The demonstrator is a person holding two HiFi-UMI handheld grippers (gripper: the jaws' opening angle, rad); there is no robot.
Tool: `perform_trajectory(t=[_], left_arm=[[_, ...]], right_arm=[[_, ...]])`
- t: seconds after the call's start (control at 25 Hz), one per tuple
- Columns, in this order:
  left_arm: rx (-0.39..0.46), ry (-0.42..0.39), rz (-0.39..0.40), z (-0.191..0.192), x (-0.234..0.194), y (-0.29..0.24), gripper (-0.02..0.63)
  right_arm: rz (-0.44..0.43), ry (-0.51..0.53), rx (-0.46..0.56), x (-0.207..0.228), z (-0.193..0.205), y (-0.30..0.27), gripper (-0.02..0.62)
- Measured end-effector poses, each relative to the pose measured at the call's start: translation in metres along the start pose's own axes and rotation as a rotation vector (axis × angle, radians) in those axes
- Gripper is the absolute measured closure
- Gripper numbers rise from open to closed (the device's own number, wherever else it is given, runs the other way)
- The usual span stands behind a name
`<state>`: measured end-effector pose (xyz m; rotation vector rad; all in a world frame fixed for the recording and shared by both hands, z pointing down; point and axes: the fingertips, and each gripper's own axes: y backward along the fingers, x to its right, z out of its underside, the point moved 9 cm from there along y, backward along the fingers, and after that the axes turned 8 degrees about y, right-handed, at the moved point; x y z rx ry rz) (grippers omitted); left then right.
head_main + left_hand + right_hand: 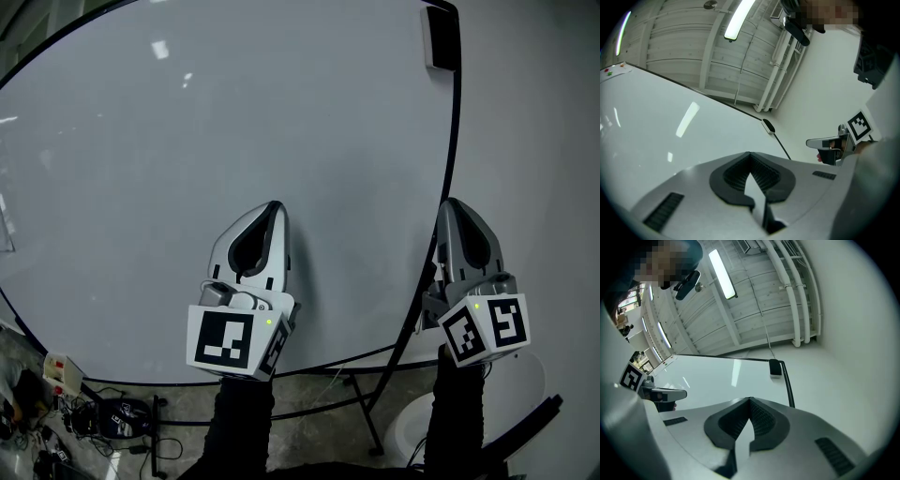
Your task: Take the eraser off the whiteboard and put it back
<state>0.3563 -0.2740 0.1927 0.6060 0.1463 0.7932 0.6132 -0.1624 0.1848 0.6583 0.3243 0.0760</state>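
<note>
The left gripper (273,207) has its jaws drawn fully together, tips meeting, with nothing between them. The right gripper (452,202) is closed the same way and also empty. Both are tilted upward toward the whiteboard (234,122), held side by side and apart from each other.

The left gripper's tips are over the lower middle of the white surface. The right gripper's tips sit at the board's right edge, over the black frame (454,141).

The eraser (441,37) is on the whiteboard at its top right corner, just inside the frame. It lies well ahead of and above the right gripper, almost straight along the line that gripper points. From the left gripper it is far ahead and off to the right. Neither gripper touches it.

Below and behind the grippers, the board's stand (375,412) reaches the floor, and a tangle of cables (56,417) lies to the left of the left gripper.
</note>
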Motion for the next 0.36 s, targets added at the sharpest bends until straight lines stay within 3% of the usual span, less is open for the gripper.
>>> perform_trajectory(t=[0.36], left_arm=[[0.015, 0.006, 0.029, 0.0023, -0.0011, -0.0032, 0.600]], right_arm=[[-0.011, -0.002, -0.016, -0.0054, 0.0089, -0.0077, 0.589]])
